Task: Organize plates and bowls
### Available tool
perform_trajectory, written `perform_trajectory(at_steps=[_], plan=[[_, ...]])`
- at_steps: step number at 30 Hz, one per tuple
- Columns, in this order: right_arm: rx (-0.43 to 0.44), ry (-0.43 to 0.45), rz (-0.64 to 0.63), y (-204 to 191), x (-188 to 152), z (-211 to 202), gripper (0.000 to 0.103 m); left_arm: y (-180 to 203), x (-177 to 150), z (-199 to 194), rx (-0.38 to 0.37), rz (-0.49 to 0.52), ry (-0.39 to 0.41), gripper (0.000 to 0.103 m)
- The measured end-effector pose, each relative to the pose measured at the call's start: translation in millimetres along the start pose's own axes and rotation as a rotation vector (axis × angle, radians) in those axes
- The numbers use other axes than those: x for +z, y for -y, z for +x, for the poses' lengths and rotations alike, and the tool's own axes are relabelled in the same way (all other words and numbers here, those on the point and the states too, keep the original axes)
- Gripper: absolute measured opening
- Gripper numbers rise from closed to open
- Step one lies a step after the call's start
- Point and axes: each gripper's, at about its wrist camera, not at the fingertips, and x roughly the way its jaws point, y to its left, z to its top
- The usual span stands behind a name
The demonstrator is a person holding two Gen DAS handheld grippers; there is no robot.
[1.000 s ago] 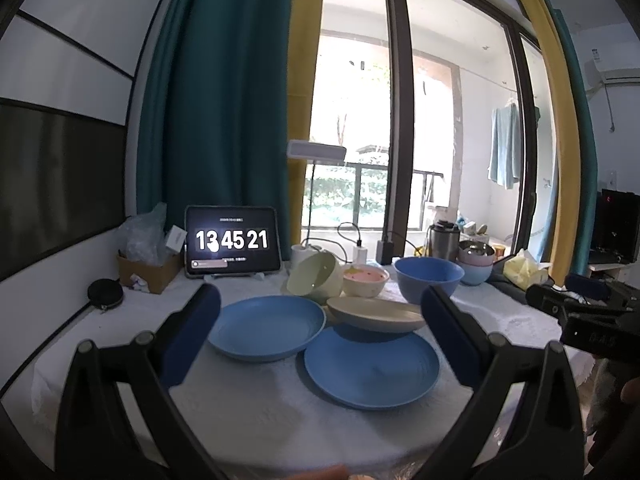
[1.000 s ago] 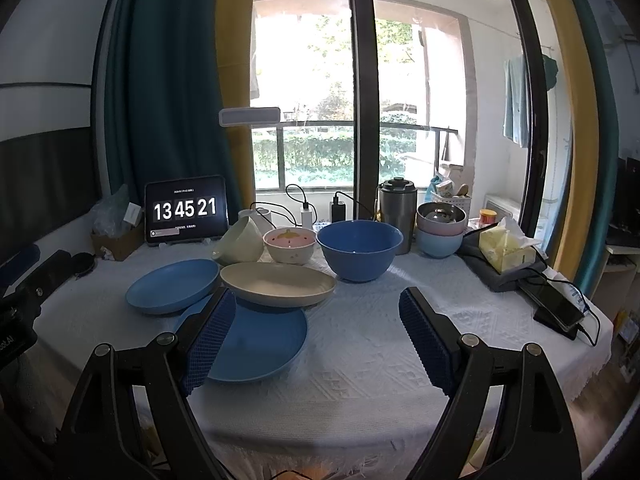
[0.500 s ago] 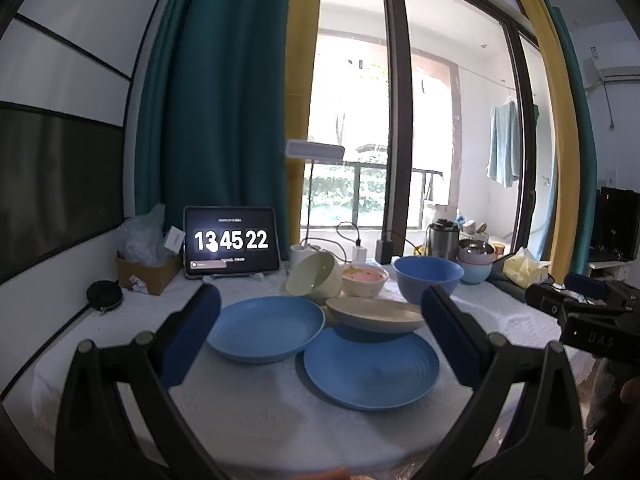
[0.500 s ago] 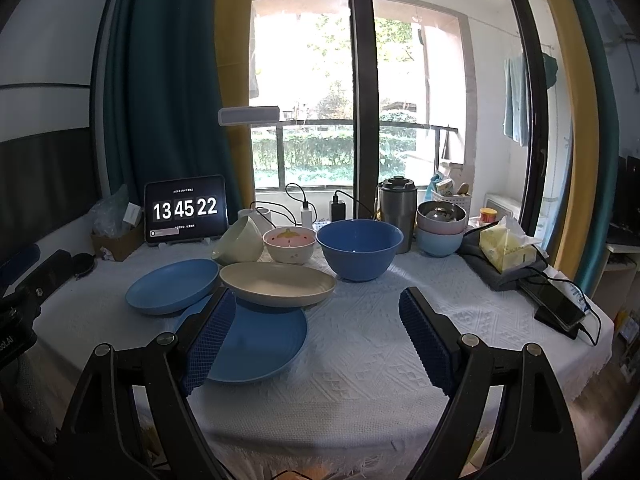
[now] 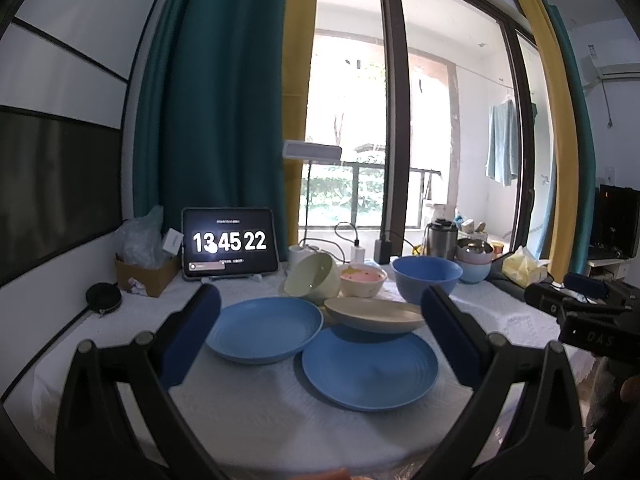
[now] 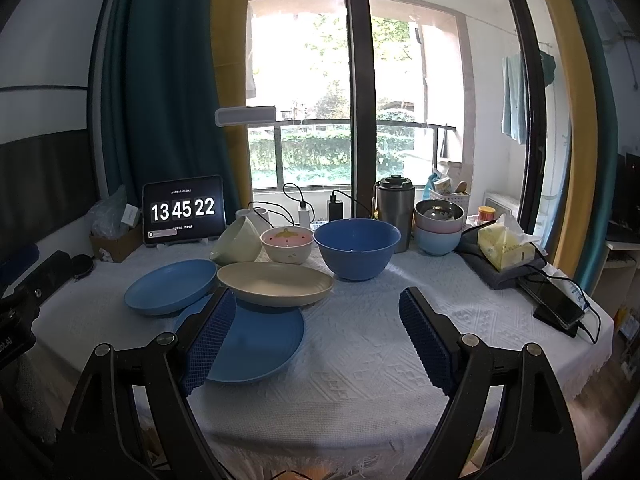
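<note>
Two blue plates lie on the white tablecloth, one at the left and one nearer. A beige plate rests tilted across their edges. Behind stand a tipped pale green bowl, a pink-lined bowl and a big blue bowl. My left gripper is open and empty, held above the near table edge. My right gripper is open and empty, to the right of the plates.
A tablet clock, a cardboard box, a steel mug, stacked small bowls, a tissue pack and a phone with cables line the back and right of the table.
The clock changed from 13:45:21 to 13:45:22. Both grippers stay almost still and open.
</note>
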Motion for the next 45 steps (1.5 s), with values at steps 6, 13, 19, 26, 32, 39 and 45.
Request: perform_trajectory(at_steps=[6, 13, 19, 26, 32, 39, 45], plan=[[0.001, 0.000, 0.000, 0.2, -0.1, 0.2, 0.087, 0.0, 0.1, 0.1, 0.000, -0.001, -0.001, 0.101], [0.001, -0.003, 0.002, 0.5, -0.1, 0.4, 0.087, 0.6, -0.9, -0.1, 0.000, 0.000, 0.000, 0.101], [0.002, -0.003, 0.002, 2.4, -1.3, 1.3, 0.087, 1.5, -1.5, 0.1, 0.001, 0.003, -0.001, 0.101], [0.005, -0.008, 0.004, 5.5, -3.2, 5.6, 0.087, 4.5, -4.2, 10.4, 0.005, 0.023, -0.007, 0.101], [0.007, -0.037, 0.017, 13.6, -7.0, 26.4, 0.087, 9.5, -8.4, 35.6, 0.006, 0.037, -0.043, 0.101], [0.003, -0.077, 0.035, 26.2, -7.3, 56.3, 0.087, 16.3, -13.6, 67.3, 0.007, 0.046, -0.094, 0.101], [0.005, -0.106, 0.054, 33.4, -6.7, 75.6, 0.087, 19.9, -16.3, 93.2, 0.015, 0.056, -0.146, 0.101]])
